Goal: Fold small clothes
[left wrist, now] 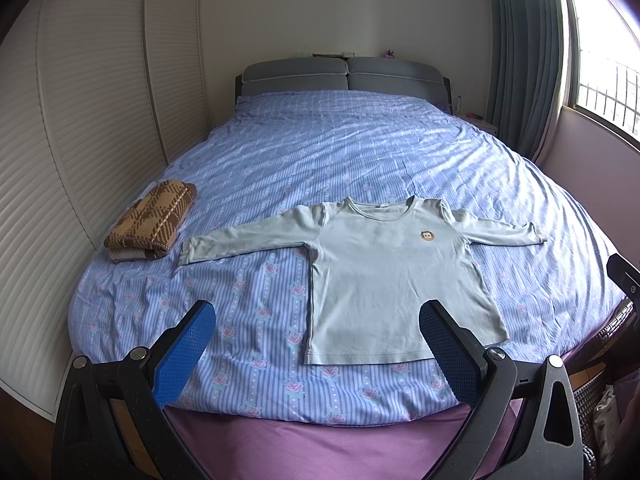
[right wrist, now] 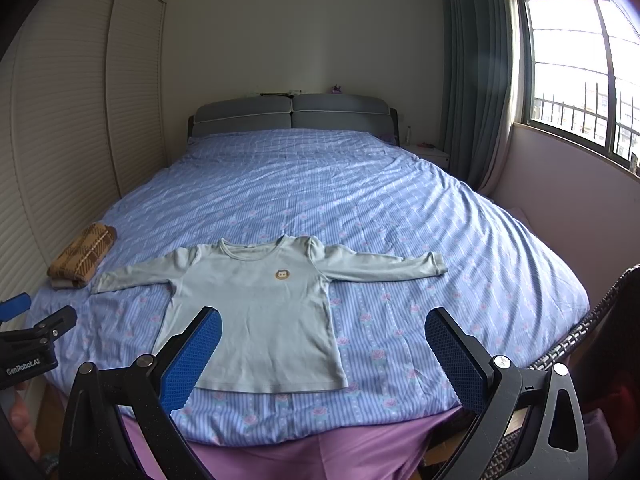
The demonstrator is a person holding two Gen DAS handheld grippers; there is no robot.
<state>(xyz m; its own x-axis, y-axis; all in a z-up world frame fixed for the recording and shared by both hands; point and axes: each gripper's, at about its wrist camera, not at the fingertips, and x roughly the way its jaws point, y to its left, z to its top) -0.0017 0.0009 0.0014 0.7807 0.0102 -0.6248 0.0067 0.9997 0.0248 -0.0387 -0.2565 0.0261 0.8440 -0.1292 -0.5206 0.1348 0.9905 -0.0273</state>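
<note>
Left wrist: both tools [left wrist: 316, 316] [right wrist: 323, 322] agape, empty; shirt [left wrist: 384, 280] flat near bed edge [left wrist: 320, 420].

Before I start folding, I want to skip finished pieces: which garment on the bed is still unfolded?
The pale green long-sleeved shirt, spread flat; the brown plaid garment is already folded.

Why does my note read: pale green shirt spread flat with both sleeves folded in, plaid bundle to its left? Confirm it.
One error: the sleeves are not folded in. The pale green shirt lies flat with both sleeves stretched straight out, as the left wrist view shows. The plaid bundle does sit to its left.
</note>
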